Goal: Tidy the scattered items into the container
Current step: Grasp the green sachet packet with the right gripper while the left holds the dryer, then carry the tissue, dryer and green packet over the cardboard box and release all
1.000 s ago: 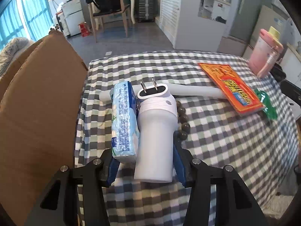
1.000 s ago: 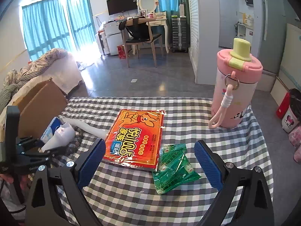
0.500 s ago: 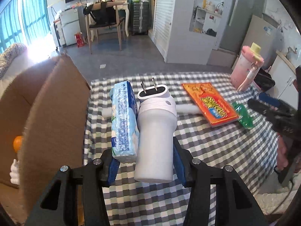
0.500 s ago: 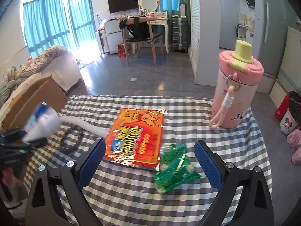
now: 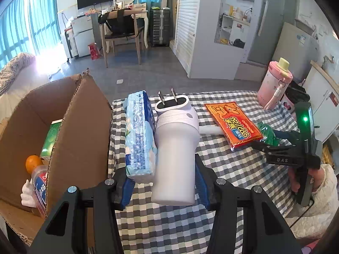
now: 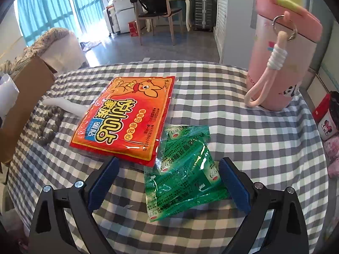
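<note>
The left gripper (image 5: 162,187) was clamped on a white plug adapter (image 5: 175,154) and blue tissue pack (image 5: 139,133), now raised beside the cardboard box (image 5: 80,131). The right gripper (image 6: 167,182), marked "DAS", had closed in, jaws apart around green "999" sachets (image 6: 184,175) beside the orange heat-patch packet (image 6: 127,120).

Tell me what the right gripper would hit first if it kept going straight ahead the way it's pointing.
Most likely the green sachet pack: it lies on the checked tablecloth between the open right gripper fingers. The orange heat-patch pack sits beyond, slightly left.
</note>
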Motion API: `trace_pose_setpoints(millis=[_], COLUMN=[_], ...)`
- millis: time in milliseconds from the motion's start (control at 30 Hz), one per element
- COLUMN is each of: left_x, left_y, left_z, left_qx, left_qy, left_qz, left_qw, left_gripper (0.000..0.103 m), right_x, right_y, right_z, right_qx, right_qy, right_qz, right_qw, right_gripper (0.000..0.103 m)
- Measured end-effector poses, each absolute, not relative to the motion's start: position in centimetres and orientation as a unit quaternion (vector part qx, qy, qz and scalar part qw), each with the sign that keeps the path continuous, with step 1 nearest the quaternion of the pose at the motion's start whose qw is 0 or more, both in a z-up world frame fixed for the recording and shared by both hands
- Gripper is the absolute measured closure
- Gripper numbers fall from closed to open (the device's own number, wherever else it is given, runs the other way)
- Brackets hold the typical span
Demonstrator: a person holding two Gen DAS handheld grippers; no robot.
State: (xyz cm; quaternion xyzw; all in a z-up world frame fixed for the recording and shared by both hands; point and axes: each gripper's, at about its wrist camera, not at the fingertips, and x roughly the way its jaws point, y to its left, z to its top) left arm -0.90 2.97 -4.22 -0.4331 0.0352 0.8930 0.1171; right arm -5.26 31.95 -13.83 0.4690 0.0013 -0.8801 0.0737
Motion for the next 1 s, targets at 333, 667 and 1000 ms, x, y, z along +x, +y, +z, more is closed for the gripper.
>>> trace_pose_setpoints(millis=[333, 667, 1000], left_x=[-0.6, -0.1, 1.3], left_y=[3.1, 2.3, -0.5], left_z=[-4.2, -3.5, 0.0], left_qx=[-0.433, -0.422, -0.376], left_qy=[0.035, 0.027, 0.008], left_qz=[0.892, 0.898, 0.92], left_qw=[0.121, 0.119, 0.114], left_gripper=[0.052, 0.052, 0.052], right_x=[-4.4, -0.4, 1.2], right_y=[31.3, 31.8, 27.2], right_z=[-12.8, -8.4, -1.4], right_qx=[0.468, 0.43, 0.36], right_qy=[0.023, 0.023, 0.04], right_qz=[-0.88, -0.9, -0.923], right_qw=[0.076, 0.063, 0.127], right_gripper=[0.062, 0.066, 0.066])
